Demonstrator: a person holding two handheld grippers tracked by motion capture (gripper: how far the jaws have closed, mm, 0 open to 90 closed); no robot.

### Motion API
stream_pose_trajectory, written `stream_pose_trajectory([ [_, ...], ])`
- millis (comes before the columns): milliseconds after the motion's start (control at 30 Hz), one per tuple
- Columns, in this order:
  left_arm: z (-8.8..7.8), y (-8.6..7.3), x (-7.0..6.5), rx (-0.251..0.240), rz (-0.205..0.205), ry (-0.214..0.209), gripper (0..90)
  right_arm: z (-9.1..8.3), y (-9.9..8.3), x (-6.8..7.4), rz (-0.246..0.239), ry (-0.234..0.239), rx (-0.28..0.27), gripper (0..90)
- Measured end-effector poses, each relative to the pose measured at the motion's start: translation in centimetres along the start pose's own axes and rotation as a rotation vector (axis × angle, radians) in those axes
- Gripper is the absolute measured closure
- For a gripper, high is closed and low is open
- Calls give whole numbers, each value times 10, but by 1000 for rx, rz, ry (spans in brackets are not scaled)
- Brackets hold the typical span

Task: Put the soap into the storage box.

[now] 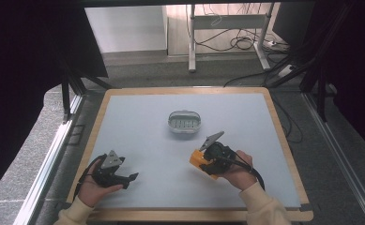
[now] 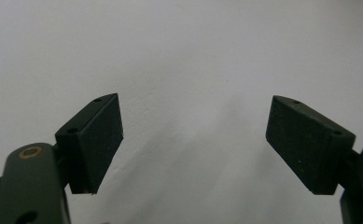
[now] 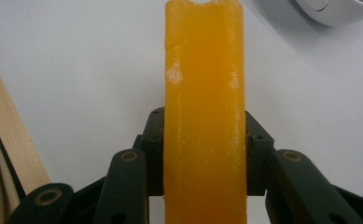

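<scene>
My right gripper point(image 1: 203, 161) is shut on an orange block point(image 1: 198, 158), a smooth bar of soap-like material that runs up the middle of the right gripper view point(image 3: 203, 116) with a jaw pressed on each side. It sits low over the table's front right. A white oval dish with a slotted inside point(image 1: 185, 121) lies on the mat a little beyond it; its rim shows as a white curve point(image 3: 331, 11) in the right gripper view. My left gripper point(image 1: 132, 177) rests at the front left, jaws wide apart point(image 2: 193, 144) with only bare mat between them.
The pale grey mat point(image 1: 142, 122) covers a wooden-edged table point(image 1: 283, 136). Black frames and dark curtains stand at both sides. A desk's legs and loose cables point(image 1: 236, 42) lie on the floor beyond the far edge.
</scene>
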State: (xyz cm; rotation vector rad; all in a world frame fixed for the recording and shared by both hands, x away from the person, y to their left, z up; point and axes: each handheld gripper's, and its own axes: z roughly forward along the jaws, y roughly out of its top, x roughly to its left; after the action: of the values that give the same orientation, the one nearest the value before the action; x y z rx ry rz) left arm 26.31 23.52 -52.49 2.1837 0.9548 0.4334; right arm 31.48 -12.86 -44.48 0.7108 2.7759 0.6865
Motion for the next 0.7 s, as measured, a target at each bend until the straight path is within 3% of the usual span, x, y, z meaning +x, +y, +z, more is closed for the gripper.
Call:
stream_pose_trajectory([
  [333, -1, 1, 0, -4, 9, -5, 189, -8, 9, -8, 2, 19, -28, 618],
  [700, 0, 1, -1, -3, 3, -6, 189, -15, 21, -19, -3, 7, -43, 618],
])
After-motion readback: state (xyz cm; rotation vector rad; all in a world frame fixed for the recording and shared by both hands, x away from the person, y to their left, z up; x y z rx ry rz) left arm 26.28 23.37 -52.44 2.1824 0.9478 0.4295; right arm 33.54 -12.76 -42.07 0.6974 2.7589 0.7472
